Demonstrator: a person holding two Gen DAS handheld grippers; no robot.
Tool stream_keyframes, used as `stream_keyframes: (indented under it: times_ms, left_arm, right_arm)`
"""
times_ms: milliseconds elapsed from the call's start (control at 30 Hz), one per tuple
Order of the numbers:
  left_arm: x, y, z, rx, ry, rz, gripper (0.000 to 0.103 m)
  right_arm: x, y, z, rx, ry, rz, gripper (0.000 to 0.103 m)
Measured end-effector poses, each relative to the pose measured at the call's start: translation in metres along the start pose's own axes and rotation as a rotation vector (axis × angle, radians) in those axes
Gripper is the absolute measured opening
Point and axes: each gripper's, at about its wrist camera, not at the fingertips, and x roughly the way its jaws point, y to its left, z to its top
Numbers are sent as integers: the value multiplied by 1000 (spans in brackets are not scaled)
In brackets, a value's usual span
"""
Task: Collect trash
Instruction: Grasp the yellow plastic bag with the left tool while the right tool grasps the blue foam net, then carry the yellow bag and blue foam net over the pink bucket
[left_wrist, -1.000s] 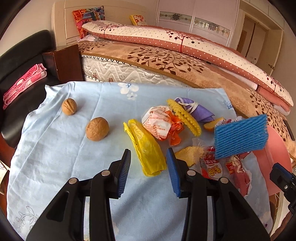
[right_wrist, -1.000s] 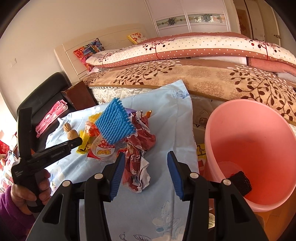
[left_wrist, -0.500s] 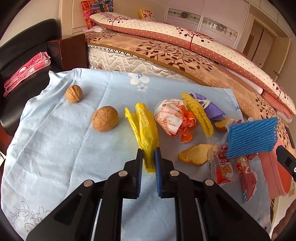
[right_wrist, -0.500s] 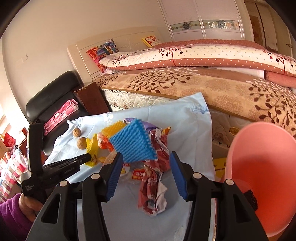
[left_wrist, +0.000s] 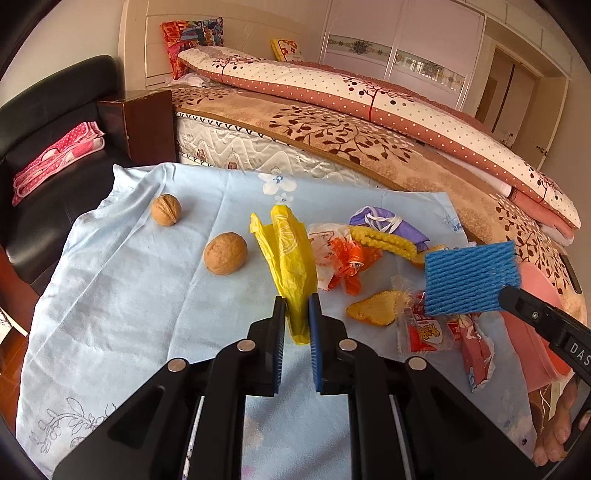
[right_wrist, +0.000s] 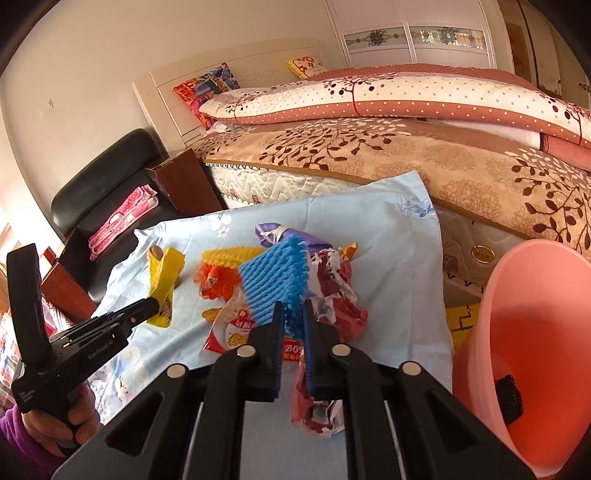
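My left gripper (left_wrist: 296, 317) is shut on the near end of a yellow plastic bag (left_wrist: 288, 258), which rises off the blue cloth; the bag also shows in the right wrist view (right_wrist: 164, 284). My right gripper (right_wrist: 293, 321) is shut on a blue foam net (right_wrist: 275, 282), held up above the wrappers; the net also shows in the left wrist view (left_wrist: 469, 278). A pink bin (right_wrist: 524, 295) stands at the right with a black item inside.
Two walnuts (left_wrist: 225, 253) (left_wrist: 166, 209) lie on the blue cloth (left_wrist: 129, 295). An orange-white wrapper (left_wrist: 340, 254), yellow foam net (left_wrist: 384, 240), purple mask (left_wrist: 384, 218), red snack wrappers (right_wrist: 336, 295) lie around. A bed (left_wrist: 332, 129) is behind, a black chair (left_wrist: 44, 122) at left.
Both grippers went from open to shut: the left closed on the yellow bag and lifted it; the right moved onto the blue foam net and closed on it.
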Motion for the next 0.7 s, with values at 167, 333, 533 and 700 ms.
stream_keyframes:
  times_ms: [167,333,533,700]
  left_arm:
    - [-12,-2,0,2,-22,-14,12]
    - [-28,-12,2,23,-54,-37,12]
    - [-46,-28,7,47,-93,-65,12]
    - [-56,-49,10,84,-116,-86,12]
  right_arm:
    - [-19,10,-6,-17,-27,33,6]
    - [-42,21,-6,-23,-71,59,6]
    - [-69,23,-2,-26,-126,52,6]
    - [-82,17,-3,-10,-147,27,6]
